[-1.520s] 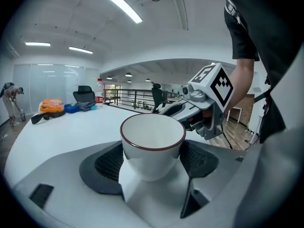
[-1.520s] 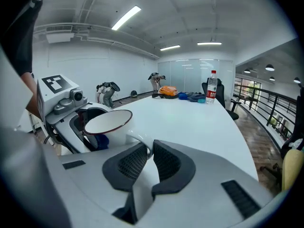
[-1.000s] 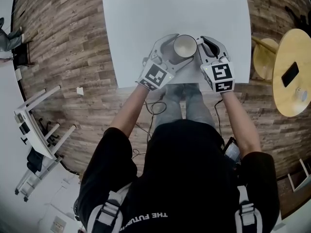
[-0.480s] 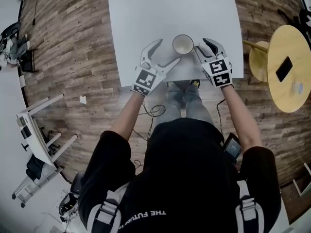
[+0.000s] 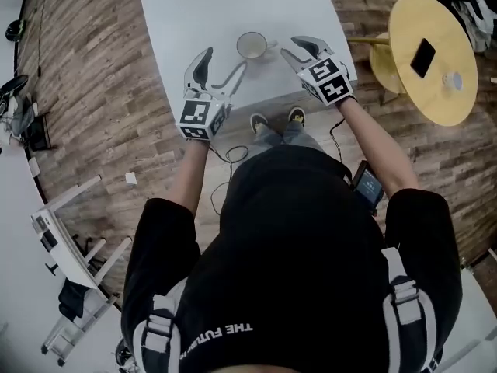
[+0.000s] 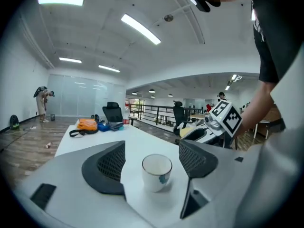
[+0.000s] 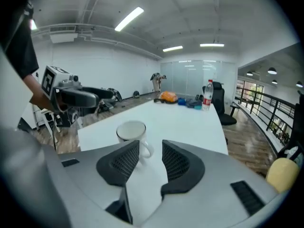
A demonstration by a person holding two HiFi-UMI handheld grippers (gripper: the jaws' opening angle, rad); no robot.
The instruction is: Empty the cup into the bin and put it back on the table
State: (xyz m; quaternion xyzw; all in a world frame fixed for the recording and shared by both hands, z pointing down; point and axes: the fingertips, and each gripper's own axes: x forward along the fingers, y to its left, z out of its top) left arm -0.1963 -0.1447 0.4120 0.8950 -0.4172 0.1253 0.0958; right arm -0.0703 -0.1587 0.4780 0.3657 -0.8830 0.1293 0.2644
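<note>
cup [image 5: 251, 46] on table [image 5: 233, 6], untouched, just ahead of left gripper [image 5: 222, 63] and right gripper [image 5: 293, 47]; both fingers apart.

left gripper [image 5: 221, 62] drawn back off the cup [image 5: 251, 46] toward the tabletop's [image 5: 233, 6] near edge, right gripper [image 5: 293, 47] released the handle [image 5: 270, 45], jaws spread, cup standing free

The white tabletop [image 5: 233, 6] stands on a wooden plank floor [image 5: 93, 68]. A white cup [image 5: 251, 46] sits upright on it near the person's edge, its handle pointing right. At the far end lie an orange bag [image 6: 87, 124], a blue bundle [image 6: 105, 126] just beside it, and a water bottle [image 7: 207, 97]. To the right, a round yellow table [image 5: 435, 99] carries a dark phone [image 5: 425, 53]
</note>
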